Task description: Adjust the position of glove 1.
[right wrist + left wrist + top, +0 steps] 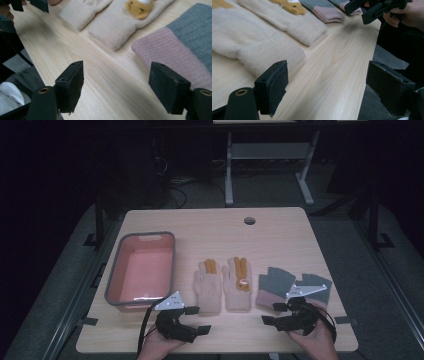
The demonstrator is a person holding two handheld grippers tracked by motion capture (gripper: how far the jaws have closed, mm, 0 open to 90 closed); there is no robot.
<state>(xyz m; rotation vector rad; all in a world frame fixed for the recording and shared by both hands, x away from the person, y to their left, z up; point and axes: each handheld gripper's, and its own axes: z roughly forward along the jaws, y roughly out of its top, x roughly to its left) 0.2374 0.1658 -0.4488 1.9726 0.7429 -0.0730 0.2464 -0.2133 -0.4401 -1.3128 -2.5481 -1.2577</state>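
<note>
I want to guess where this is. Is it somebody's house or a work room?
Probably a work room or lab, not a house. A plain wooden table holds gloves laid in a neat row beside a pink bin, with cables and a metal-legged bench behind.

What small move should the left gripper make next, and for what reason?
Probably ease the left gripper forward to the cuff of the nearer cream glove and close on it. Its jaws stand open with only bare table between them, that cuff lies just ahead of them, and the pink bin stands on the same side, likely where the gloves should go.
</note>
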